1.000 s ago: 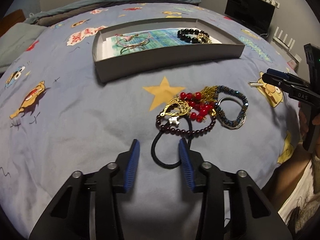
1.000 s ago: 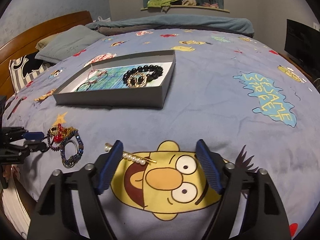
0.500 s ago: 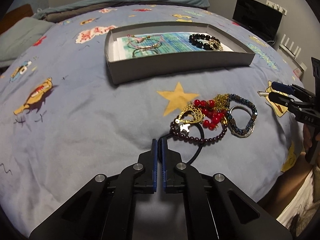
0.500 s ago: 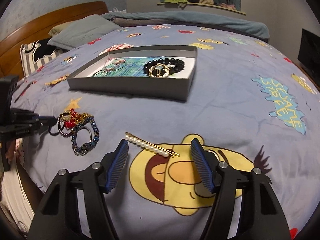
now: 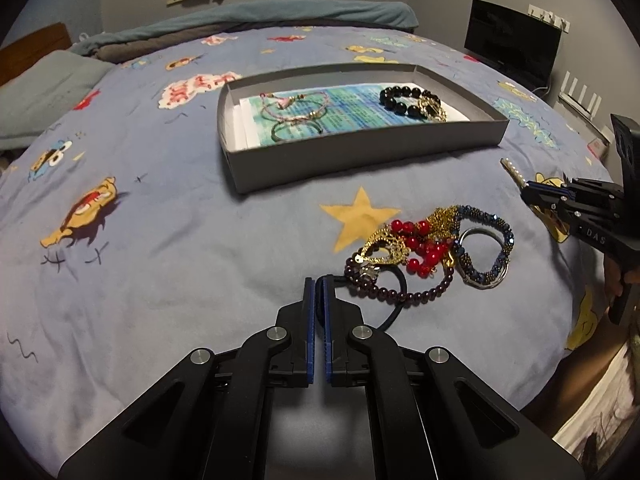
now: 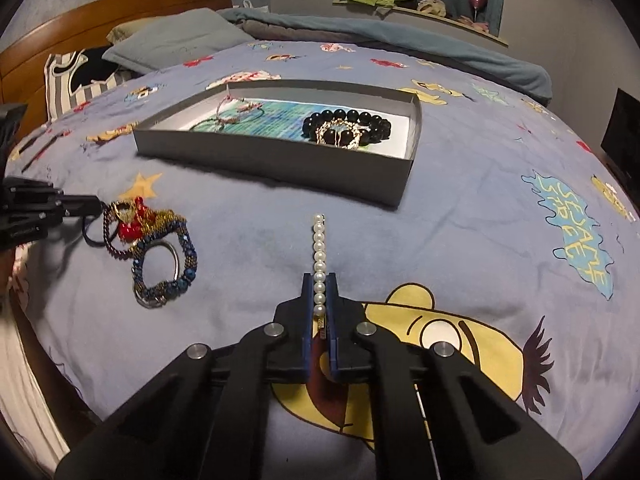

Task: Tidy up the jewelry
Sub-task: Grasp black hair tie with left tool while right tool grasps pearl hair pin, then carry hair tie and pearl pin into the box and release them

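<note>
A grey box [image 5: 360,156] [image 6: 280,160] on the bed holds thin bracelets [image 5: 292,114] and a black bead bracelet [image 5: 408,100] [image 6: 348,124]. A tangle of jewelry [image 5: 432,248] [image 6: 156,236] lies near the front: red beads, gold chain, dark bead bracelet, blue bead ring. My left gripper [image 5: 319,282] is shut on a black hair tie [image 5: 394,308] that runs under the tangle. My right gripper [image 6: 319,280] is shut on a pearl hair pin [image 6: 319,248] that sticks out forward; it also shows in the left wrist view [image 5: 512,170].
The bed has a blue cartoon-print cover [image 5: 160,240]. Pillows [image 6: 172,40] and a wooden headboard [image 6: 100,12] are at the far left. A black screen [image 5: 512,48] stands beside the bed. A folded blanket [image 5: 280,16] lies at the far edge.
My left gripper closed on the black hair tie and stays shut on it. My right gripper closed on the pearl hair pin and has lifted it, now pointing forward.
</note>
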`<state>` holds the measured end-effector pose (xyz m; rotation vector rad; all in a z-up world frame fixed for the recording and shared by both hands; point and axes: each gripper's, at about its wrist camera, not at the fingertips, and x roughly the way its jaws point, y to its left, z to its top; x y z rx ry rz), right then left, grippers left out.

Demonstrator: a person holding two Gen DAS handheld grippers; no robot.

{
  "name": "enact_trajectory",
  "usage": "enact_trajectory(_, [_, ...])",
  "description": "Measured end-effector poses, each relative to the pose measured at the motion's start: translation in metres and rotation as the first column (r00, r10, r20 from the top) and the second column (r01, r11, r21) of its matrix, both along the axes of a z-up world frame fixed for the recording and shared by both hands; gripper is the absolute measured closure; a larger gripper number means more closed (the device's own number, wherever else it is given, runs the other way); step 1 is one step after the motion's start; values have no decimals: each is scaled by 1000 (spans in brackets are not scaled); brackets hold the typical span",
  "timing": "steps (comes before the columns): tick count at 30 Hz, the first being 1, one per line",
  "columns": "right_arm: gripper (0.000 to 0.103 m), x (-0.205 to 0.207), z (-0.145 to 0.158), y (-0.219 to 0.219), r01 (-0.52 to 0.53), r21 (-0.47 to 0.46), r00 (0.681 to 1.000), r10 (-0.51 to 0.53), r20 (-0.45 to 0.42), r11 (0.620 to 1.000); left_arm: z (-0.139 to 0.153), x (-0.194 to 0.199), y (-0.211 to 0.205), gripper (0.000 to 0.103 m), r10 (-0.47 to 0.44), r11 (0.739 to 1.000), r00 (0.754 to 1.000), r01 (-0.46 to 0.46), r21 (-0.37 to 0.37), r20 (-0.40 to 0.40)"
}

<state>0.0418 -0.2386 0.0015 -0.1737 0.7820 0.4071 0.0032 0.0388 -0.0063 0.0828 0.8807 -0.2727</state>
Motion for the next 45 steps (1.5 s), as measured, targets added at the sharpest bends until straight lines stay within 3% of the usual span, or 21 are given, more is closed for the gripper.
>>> enact_trajectory(10, [97, 0, 19, -2, 24, 76, 998, -29, 62, 997, 29, -6, 8, 99, 33, 999, 990, -35, 16, 139])
enact_trajectory(18, [97, 18, 44, 2, 45, 104, 994, -55, 98, 994, 66, 15, 6, 99, 38, 999, 975, -44, 22, 218])
enact_trajectory(24, [97, 46, 77, 16, 58, 90, 984, -72, 162, 994, 99, 48, -3, 99, 32, 998, 965, -16, -64, 261])
enact_trajectory(27, [97, 63, 84, 24, 50, 68, 985, -60, 164, 996, 101, 72, -20, 99, 6, 992, 970, 25, -123, 243])
enact_trajectory(32, [97, 91, 74, 33, 37, 67, 994, -44, 101, 997, 77, 98, -41, 99, -16, 992, 984, 38, -122, 176])
enact_trajectory(38, [97, 102, 43, 29, 85, 32, 995, -87, 42, 996, 43, 118, -29, 99, 10, 984, 996, 5, -176, 84])
enact_trajectory(42, [97, 113, 31, 21, 138, 5, 990, -138, 3, 990, 24, 131, -21, 99, -1, 961, 1000, 7, -275, 22])
enact_trajectory(45, [97, 118, 24, 19, 153, -5, 988, -153, -21, 988, 15, 137, -26, 99, -10, 963, 1000, 12, -270, 6])
